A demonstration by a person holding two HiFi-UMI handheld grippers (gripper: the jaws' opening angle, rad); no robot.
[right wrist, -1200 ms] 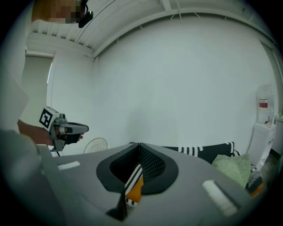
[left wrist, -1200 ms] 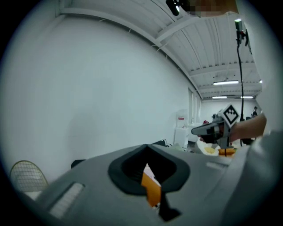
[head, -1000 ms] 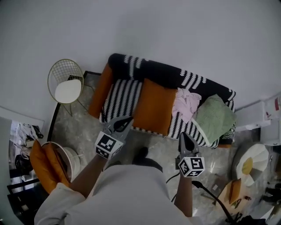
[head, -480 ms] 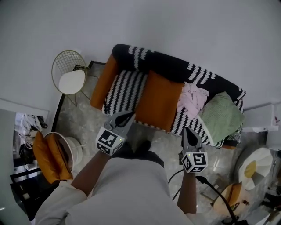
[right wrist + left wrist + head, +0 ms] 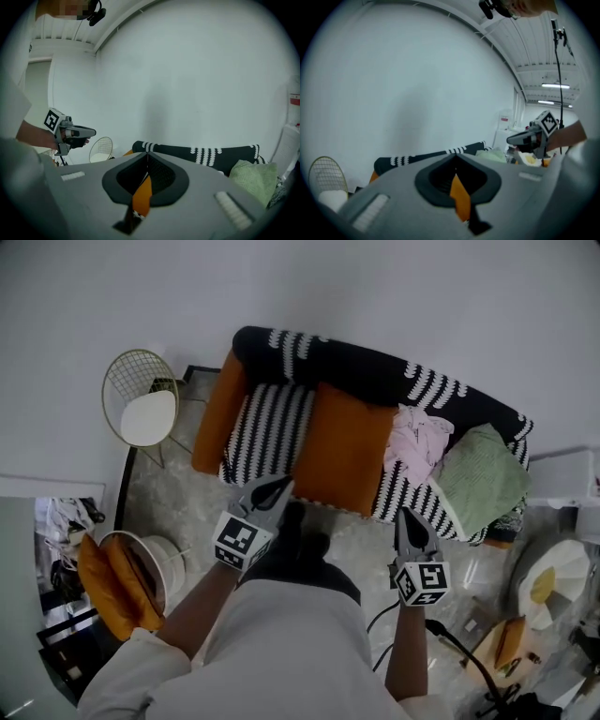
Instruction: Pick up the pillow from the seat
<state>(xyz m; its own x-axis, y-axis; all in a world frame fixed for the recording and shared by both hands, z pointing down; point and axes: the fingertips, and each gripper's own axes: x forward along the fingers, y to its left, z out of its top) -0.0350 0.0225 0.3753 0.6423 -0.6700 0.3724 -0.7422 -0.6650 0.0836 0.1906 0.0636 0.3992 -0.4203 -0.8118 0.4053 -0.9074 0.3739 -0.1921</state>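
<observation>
An orange pillow (image 5: 342, 451) lies flat on the middle of the black-and-white striped sofa seat (image 5: 267, 432). My left gripper (image 5: 279, 487) is shut and empty, its tip just short of the pillow's front left corner. My right gripper (image 5: 407, 514) is also shut and empty, in front of the sofa's front edge to the pillow's right. In the left gripper view the closed gripper (image 5: 456, 157) points over the sofa back (image 5: 422, 159), with orange pillow (image 5: 459, 192) showing through the gap. The right gripper view shows the same between its closed gripper (image 5: 147, 154): orange pillow (image 5: 142, 192).
A second orange cushion (image 5: 217, 413) leans at the sofa's left arm. Pink cloth (image 5: 417, 442) and a green cushion (image 5: 480, 479) fill the seat's right part. A gold wire chair (image 5: 142, 413) stands to the left, a basket of orange cushions (image 5: 122, 573) near left. Clutter sits at the right.
The head view has shifted a little and the person's feet now stand closer to the sofa's front. Both grippers have stayed shut, edging slightly toward the pillow.
</observation>
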